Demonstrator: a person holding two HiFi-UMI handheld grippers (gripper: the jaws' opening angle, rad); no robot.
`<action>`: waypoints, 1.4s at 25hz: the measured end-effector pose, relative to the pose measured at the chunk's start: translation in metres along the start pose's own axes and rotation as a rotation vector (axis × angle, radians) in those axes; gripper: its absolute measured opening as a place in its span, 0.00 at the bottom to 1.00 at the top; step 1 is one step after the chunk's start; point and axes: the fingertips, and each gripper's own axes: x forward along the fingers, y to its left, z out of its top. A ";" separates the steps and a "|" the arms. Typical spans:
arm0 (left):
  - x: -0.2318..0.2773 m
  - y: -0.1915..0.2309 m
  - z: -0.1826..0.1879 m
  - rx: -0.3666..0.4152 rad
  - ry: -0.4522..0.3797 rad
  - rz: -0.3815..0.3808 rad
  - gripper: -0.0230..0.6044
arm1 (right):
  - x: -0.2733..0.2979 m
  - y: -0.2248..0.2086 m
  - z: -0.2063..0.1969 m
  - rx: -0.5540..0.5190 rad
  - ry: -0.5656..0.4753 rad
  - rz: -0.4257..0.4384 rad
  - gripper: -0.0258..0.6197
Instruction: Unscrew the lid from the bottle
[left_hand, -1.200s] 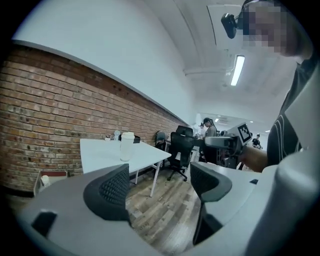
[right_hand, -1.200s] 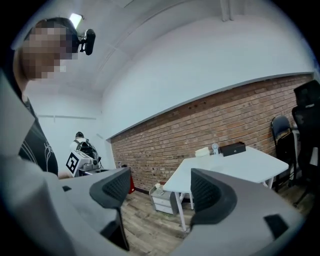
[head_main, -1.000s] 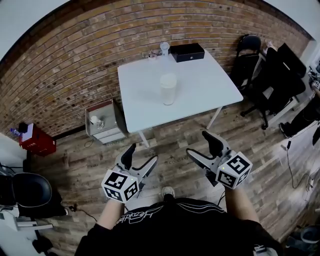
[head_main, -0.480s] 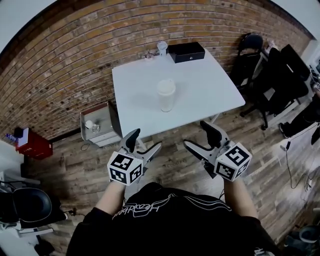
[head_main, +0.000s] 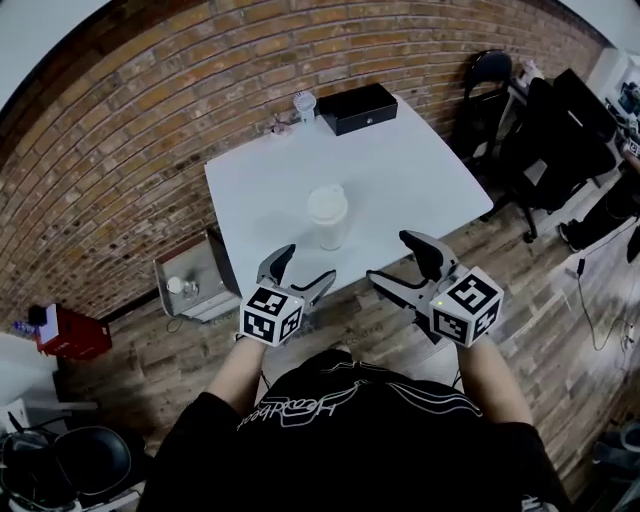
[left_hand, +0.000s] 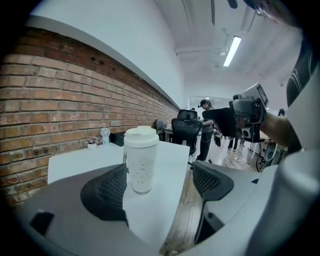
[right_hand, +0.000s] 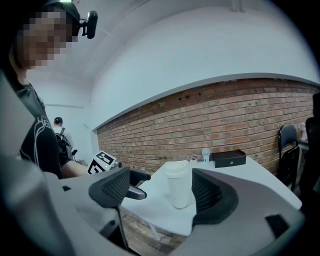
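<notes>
At the near part of the white surface (head_main: 420, 170), a white bottle (head_main: 328, 225) stands upright with its lid (head_main: 327, 200) seated on top. The left gripper (head_main: 305, 268) and the right gripper (head_main: 392, 260) are held side by side just short of the surface's near edge, above the wooden floor (head_main: 560, 330), one to each side of the bottle and both apart from it. In the left gripper view the fingers (left_hand: 107, 192) are spread wide and released, and the bottle appears in the gap beyond them, untouched. In the right gripper view the fingers (right_hand: 212, 195) are likewise spread and grasp nothing, with the bottle seen past them on the surface. At the far edge of the surface, next to the brick wall (head_main: 150, 120), lie a black box (head_main: 357, 107) and a small white fan-like object (head_main: 303, 103). Dark office chairs (head_main: 545, 140) stand to the right of the surface.
</notes>
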 end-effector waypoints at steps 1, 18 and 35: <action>0.009 0.008 -0.003 0.004 0.015 -0.010 0.68 | 0.006 -0.008 0.002 0.009 0.005 -0.015 0.61; 0.097 0.048 -0.021 0.020 0.048 -0.193 0.67 | 0.118 -0.049 -0.004 -0.021 0.154 -0.037 0.62; 0.102 0.047 -0.020 0.068 0.031 -0.272 0.58 | 0.152 -0.054 -0.018 -0.049 0.181 -0.066 0.52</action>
